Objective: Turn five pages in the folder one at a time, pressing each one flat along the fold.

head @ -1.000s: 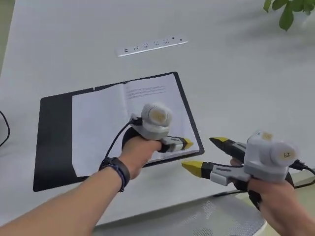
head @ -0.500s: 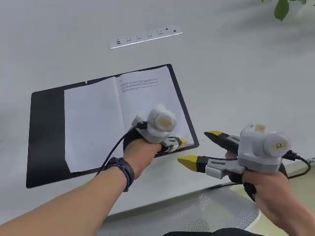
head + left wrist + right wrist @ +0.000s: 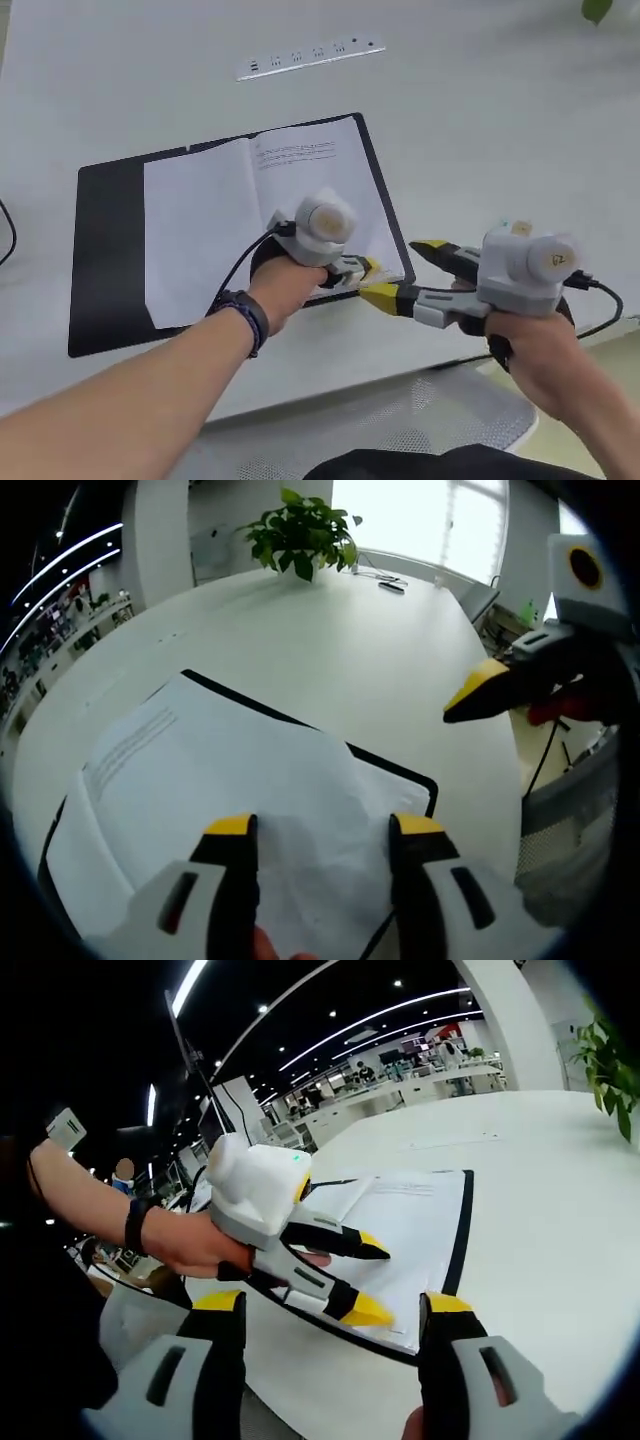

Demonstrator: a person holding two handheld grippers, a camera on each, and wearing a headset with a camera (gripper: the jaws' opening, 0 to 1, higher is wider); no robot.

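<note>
The folder (image 3: 110, 250) lies open on the white table (image 3: 500, 120), its right-hand page (image 3: 310, 180) facing up. The left claw (image 3: 325, 825) is spread wide over that page's near outer corner, with the paper showing between its two yellow tips; I can't tell whether they touch the sheet. The right claw (image 3: 408, 270) hovers just beside it, off the folder's edge, its jaws also parted and holding nothing. A power strip (image 3: 310, 58) sits beyond the folder

Left hand-held gripper (image 3: 325, 828) jaws spread; right hand-held gripper (image 3: 393, 269) likewise.
</note>
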